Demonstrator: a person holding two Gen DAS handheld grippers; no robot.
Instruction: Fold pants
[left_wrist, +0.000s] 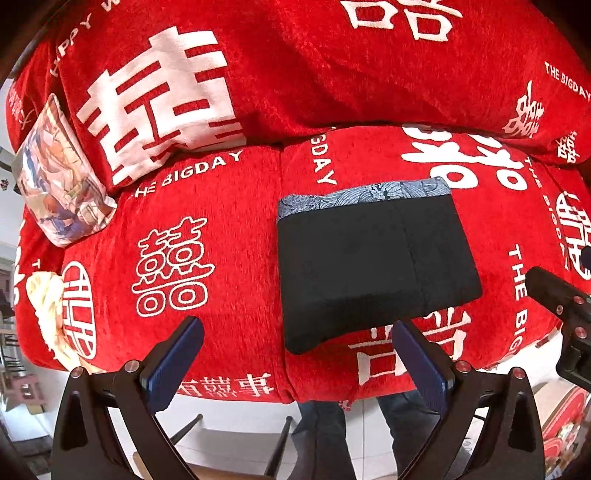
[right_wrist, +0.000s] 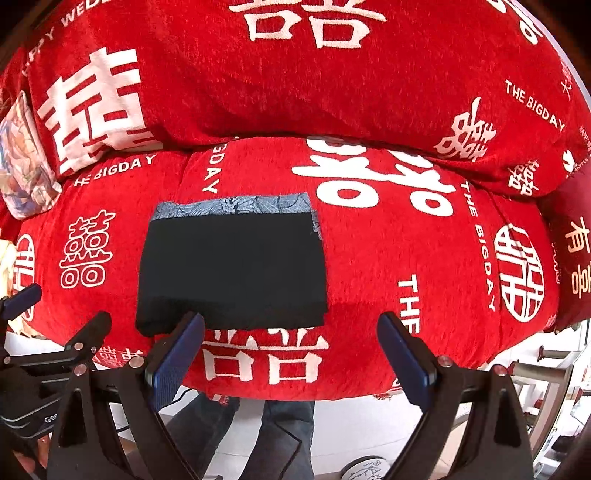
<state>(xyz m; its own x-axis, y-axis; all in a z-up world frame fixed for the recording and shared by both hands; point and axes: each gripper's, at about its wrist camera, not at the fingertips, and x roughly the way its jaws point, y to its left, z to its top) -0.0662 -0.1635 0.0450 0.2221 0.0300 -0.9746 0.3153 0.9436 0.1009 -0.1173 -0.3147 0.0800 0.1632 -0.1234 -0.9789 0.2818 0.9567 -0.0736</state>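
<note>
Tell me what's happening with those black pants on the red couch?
A person holding a gripper in each hand is folding pants. The black pants lie folded into a neat rectangle on the red couch cover, with a blue patterned band along their far edge. The left gripper and the right gripper are both open, holding nothing, near the front edge of the seat. The folding looks about done.

The left hand-held gripper (left_wrist: 297, 339) has its two blue-padded fingers (left_wrist: 177, 360) spread wide apart, with nothing between them. The right hand-held gripper (right_wrist: 291, 338) is likewise spread wide, its blue pads (right_wrist: 404, 356) gripping nothing. The person's legs (right_wrist: 284, 435) in blue jeans stand below both
</note>
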